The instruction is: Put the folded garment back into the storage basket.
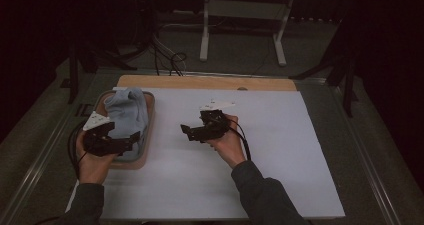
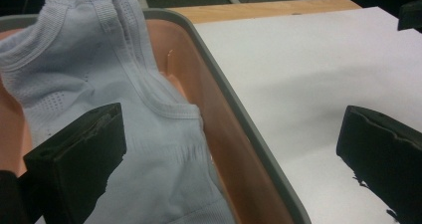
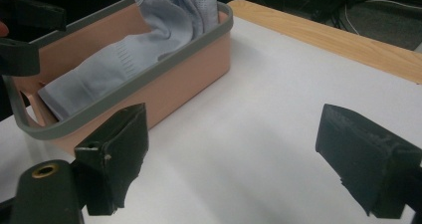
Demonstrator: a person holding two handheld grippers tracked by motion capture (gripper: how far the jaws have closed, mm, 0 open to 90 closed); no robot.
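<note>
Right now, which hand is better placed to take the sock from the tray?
Probably left: the left tool, open, is over the tray beside the sock. The right tool is over the white board.

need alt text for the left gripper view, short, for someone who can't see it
A pale blue sock lies crumpled in a peach bin with a grey rim, its cuff draped up at the far end. The left tongs stand wide open, one black jaw over the sock and the other over the white tabletop beside the bin, gripping nothing.

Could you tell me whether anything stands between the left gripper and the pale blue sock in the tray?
Nothing visible does. The left gripper is open at the tray's rim, and the sock lies right before it.
</note>
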